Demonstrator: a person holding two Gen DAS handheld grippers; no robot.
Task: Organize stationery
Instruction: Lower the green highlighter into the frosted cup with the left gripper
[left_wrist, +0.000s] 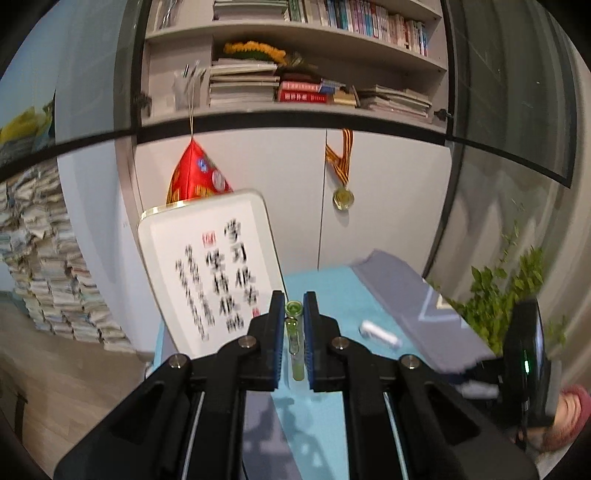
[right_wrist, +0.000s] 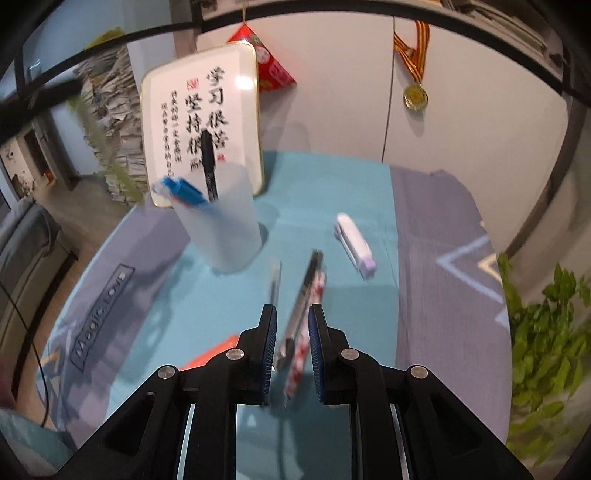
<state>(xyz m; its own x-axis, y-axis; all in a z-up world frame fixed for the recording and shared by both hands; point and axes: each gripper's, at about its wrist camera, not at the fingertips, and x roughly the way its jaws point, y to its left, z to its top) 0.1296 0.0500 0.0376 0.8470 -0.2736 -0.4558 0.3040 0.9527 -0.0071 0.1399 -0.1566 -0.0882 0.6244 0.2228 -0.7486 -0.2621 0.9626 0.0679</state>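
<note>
Partway through: blue marker (right_wrist: 184, 190) and black pen (right_wrist: 208, 166) already standing in translucent cup (right_wrist: 225, 229). Left gripper (left_wrist: 295, 310) pinching green pen (left_wrist: 295, 339); right gripper (right_wrist: 293, 325) nearly closed, empty, above patterned utility knife (right_wrist: 308, 295), clear pen (right_wrist: 274, 284), white stapler (right_wrist: 354, 245) left on teal mat (right_wrist: 332, 177).

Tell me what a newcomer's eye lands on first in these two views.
Likely the white calligraphy board propped against the cabinet behind the teal table, with a gold medal hanging to its right. Next, the translucent cup in front of the board, holding a blue pen and a black one. Closest in, the left tool is clamped on a green pen.
</note>
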